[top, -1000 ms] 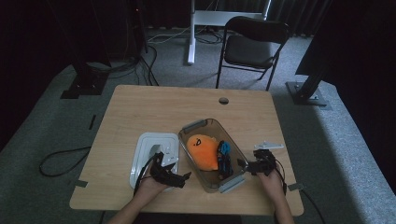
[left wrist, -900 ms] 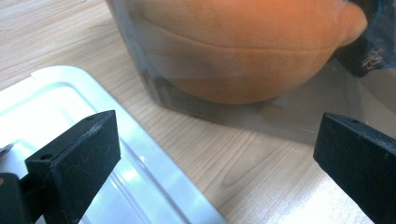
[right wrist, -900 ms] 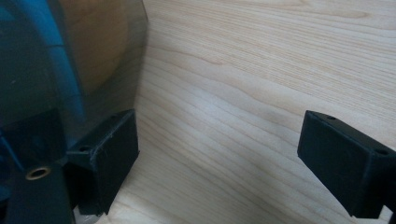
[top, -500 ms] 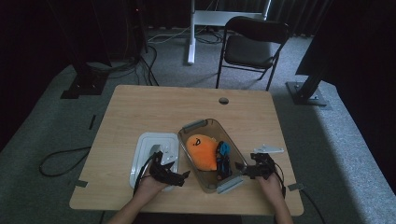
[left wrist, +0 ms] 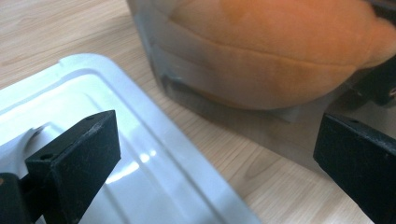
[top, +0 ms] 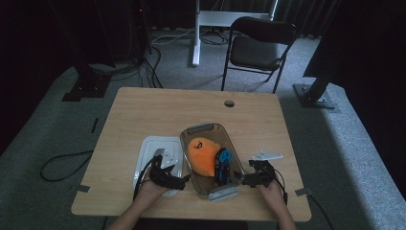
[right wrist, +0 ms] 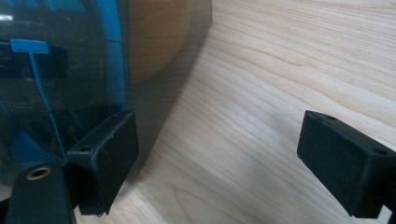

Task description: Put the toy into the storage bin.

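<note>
On the pale wooden desk (top: pixel 143 110), with a fine straight grain, stood a clear plastic bin (top: pixel 189 136) with rounded corners and a grey latch at each short end. Inside it lay a soft orange plush toy (top: pixel 201 155), round and smooth like a cushion, and just beside it a black and blue object (top: pixel 222 165) whose kind I cannot tell. A white plastic lid (top: pixel 148 148), glossy and with a raised rim, lay flat on the desk just beside the bin, on its left. The left claw (top: pixel 184 179) was wide open and held nothing; in the left gripper view one matte black jaw stood over the white lid (left wrist: pixel 140 154) and the other near the wall of the bin (left wrist: pixel 243 116), through which the plush toy (left wrist: pixel 280 51) showed. The right claw (top: pixel 238 179) was also wide open and empty, at the right side of the bin; in the right gripper view one jaw was at the curved transparent wall (right wrist: pixel 154 56), the other over bare wood (right wrist: pixel 280 70).
</note>
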